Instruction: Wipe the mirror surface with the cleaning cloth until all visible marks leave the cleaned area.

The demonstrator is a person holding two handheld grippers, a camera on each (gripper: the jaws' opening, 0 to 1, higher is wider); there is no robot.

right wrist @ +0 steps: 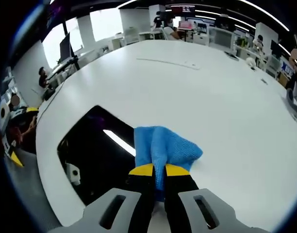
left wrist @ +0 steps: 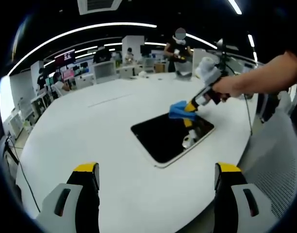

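Observation:
A dark rectangular mirror (left wrist: pixel 169 137) with a pale rim lies flat on the white round table (left wrist: pixel 90 126). In the left gripper view, my right gripper (left wrist: pixel 189 108), held by a hand coming in from the right, presses a blue cleaning cloth (left wrist: pixel 177 109) onto the mirror's far edge. My left gripper (left wrist: pixel 156 170) stands open over the table's near edge, well short of the mirror, with nothing between its jaws. In the right gripper view, the right gripper (right wrist: pixel 159 171) is shut on the blue cloth (right wrist: pixel 165 146), which rests at the right edge of the mirror (right wrist: pixel 95 155).
The table (right wrist: pixel 211 97) stretches wide and white beyond the mirror. Desks, monitors and seated people ring the room in the background. A person (left wrist: pixel 179 48) stands past the table's far side. The table's edge (left wrist: pixel 245 165) drops off close to the right of the mirror.

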